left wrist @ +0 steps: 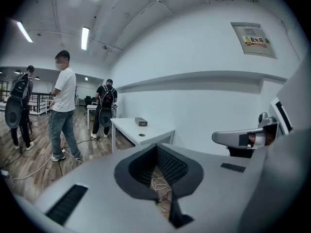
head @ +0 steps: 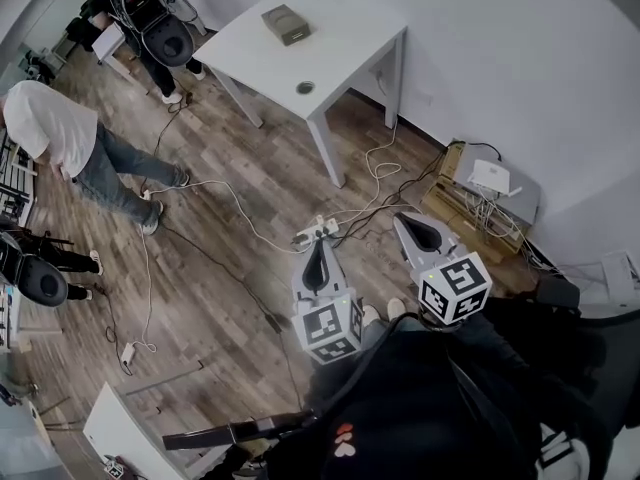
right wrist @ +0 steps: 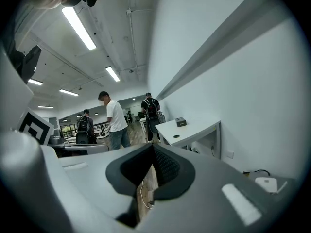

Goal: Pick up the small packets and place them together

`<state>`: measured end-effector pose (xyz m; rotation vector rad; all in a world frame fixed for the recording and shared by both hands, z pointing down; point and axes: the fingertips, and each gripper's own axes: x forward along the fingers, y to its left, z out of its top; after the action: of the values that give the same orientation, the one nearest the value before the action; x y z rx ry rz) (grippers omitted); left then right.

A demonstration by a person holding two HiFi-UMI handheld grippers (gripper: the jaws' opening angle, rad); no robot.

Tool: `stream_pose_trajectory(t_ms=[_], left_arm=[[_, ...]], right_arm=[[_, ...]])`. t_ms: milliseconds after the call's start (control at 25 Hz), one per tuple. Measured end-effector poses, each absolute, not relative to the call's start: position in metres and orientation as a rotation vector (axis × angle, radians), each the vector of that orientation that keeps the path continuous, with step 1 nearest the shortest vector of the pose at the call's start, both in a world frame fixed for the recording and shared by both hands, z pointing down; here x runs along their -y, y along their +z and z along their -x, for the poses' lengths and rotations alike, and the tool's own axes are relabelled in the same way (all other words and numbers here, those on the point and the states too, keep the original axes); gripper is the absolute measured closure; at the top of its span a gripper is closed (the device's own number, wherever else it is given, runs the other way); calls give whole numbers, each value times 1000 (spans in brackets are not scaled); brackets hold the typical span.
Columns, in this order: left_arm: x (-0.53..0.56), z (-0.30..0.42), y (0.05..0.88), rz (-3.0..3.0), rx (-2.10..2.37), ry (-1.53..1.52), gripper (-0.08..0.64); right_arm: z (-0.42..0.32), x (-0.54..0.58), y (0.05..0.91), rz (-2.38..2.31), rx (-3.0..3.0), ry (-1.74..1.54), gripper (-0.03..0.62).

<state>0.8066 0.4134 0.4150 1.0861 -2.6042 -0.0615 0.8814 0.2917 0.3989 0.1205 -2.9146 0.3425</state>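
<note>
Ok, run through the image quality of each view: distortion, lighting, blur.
Head view: fisheye curvature, dark upper corners, white table sharp and evenly lit. Left gripper view: black circular border, ceiling strip light blown out, wall ledge bowed. Right gripper view: same border and bending, long ceiling light glaring.

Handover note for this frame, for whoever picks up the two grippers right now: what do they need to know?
Left gripper: jaws together, nothing held.
Right gripper: jaws together, nothing held.
Both are over the wooden floor, well apart from the white table.
Things: a small box and a small dark round item lie on the table. No packets can be made out from here.
Done: nothing picked up or grouped, as far as the views show.
Left: probably go to the table, find the packets, open the jaws and gather them in one spot.
</note>
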Motion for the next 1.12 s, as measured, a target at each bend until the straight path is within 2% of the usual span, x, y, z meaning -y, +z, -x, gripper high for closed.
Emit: stream_pose_trajectory(t_ms=[280,480,1120], left_arm=[[-436,-768,421,-893,2676,-77,561],[-447,-726,424,-790,2701,-87,561],[-482,-436,400,-763,2772,-122,561]], right_arm=[[-864,-279,405,-46,2926,314,598],[-819,-272,411,-18,2915,323,598],[-502,-287,384,2,3000,315,599]])
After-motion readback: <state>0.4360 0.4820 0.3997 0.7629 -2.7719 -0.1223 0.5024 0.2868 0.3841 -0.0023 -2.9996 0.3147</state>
